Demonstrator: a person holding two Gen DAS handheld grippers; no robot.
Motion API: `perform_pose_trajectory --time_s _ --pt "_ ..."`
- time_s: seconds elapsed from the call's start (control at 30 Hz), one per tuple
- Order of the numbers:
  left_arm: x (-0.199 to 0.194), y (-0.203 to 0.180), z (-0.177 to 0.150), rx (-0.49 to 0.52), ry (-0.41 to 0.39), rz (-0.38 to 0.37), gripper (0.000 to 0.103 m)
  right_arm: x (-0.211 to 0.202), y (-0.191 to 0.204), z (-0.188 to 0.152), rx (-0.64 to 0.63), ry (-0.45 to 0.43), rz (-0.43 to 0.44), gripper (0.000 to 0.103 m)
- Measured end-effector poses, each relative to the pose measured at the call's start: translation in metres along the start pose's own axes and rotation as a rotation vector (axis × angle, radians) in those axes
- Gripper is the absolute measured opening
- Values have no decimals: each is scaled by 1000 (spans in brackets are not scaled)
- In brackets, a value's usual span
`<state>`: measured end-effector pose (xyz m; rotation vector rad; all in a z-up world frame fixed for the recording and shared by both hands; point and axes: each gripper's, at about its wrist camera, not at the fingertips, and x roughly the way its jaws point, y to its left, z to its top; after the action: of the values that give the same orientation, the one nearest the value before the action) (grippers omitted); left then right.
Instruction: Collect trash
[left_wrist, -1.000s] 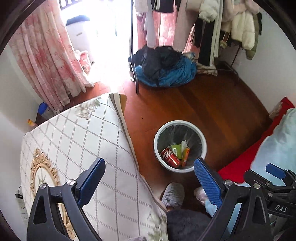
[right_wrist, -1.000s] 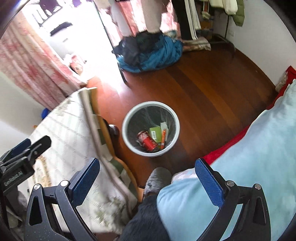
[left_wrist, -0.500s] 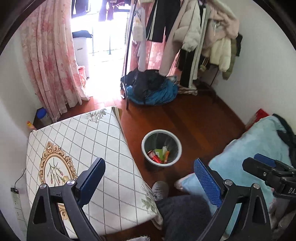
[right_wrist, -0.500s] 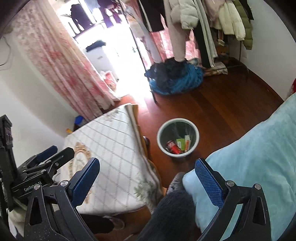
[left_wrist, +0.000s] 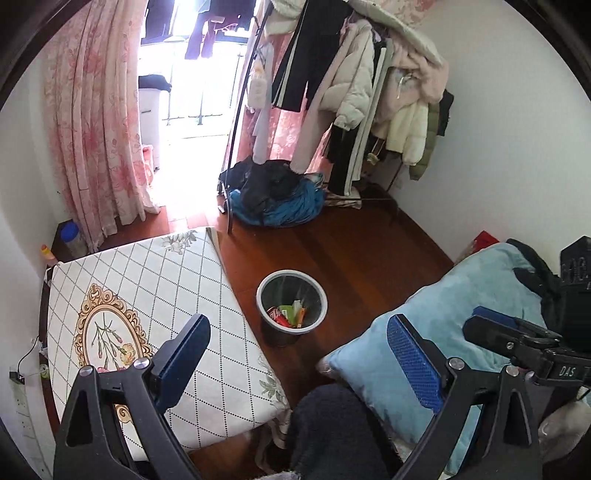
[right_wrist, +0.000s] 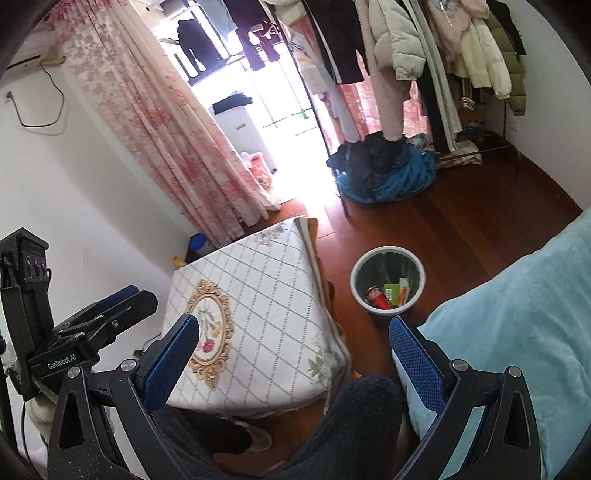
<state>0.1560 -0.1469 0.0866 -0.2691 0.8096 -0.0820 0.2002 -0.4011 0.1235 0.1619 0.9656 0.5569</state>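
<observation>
Both grippers, left (left_wrist: 297, 356) and right (right_wrist: 295, 349), hang empty with jaws apart above the waste bin (left_wrist: 291, 307); checking its surroundings for leftover litter seems wise.

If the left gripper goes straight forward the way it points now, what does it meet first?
Probably the wooden floor just beside the trash bin. The open left gripper has nothing nearer between its fingers, though the fisheye makes depth uncertain.
</observation>
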Motion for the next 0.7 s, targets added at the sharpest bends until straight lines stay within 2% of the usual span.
perform_pose_trajectory --time_s 0.23,0.57,0.6,0.7 --pt "-10 -1 1 15 -4 -21 98 1 2 3 -2 5 25 103" --pt "-13 1 6 13 -36 4 98 6 3 10 -17 17 34 103" --pt "-13 2 7 11 -39 2 102 6 4 11 -20 20 34 103" --pt "-13 3 9 4 -47 -1 103 8 8 14 -31 22 33 103"
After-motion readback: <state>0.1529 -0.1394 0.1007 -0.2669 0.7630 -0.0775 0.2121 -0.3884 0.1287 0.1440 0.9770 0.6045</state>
